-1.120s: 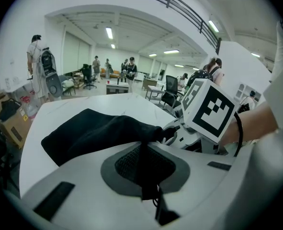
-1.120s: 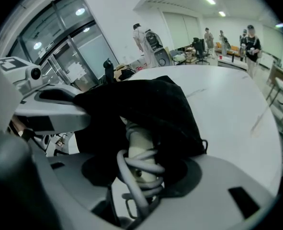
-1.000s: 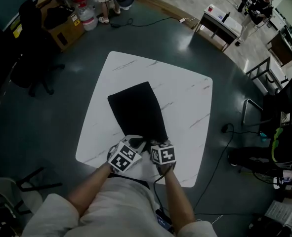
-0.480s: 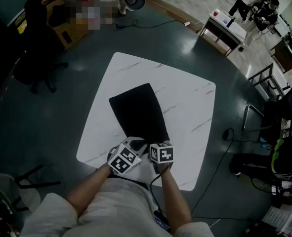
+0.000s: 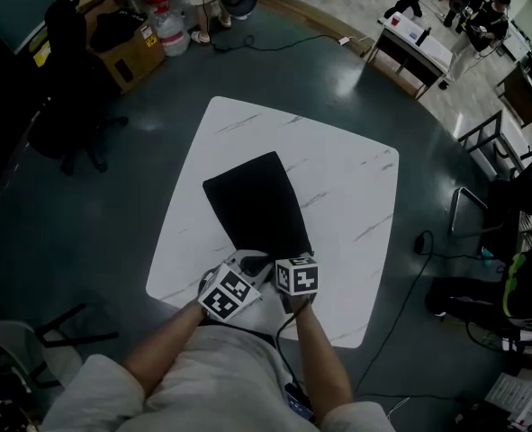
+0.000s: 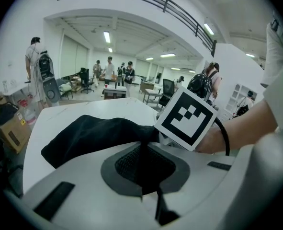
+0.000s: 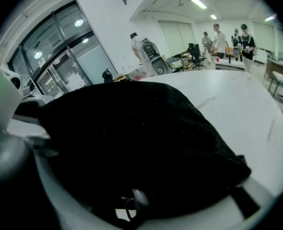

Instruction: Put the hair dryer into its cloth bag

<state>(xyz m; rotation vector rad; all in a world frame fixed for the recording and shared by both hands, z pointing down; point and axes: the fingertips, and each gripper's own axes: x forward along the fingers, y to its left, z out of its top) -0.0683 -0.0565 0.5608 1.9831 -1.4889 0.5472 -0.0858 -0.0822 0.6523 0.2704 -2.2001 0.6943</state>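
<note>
No hair dryer seen; bagging unconfirmed.
We find left gripper point(image 6: 143, 147) clamped on cloth bag point(image 5: 252, 205) near edge, right gripper point(image 5: 293, 264) spread wide around it.

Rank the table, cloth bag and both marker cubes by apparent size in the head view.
1. table
2. cloth bag
3. left marker cube and right marker cube: nearly alike, so unranked.

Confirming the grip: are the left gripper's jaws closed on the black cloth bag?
Yes, the left gripper has its jaws together, pinching an edge of the black cloth bag.
</note>
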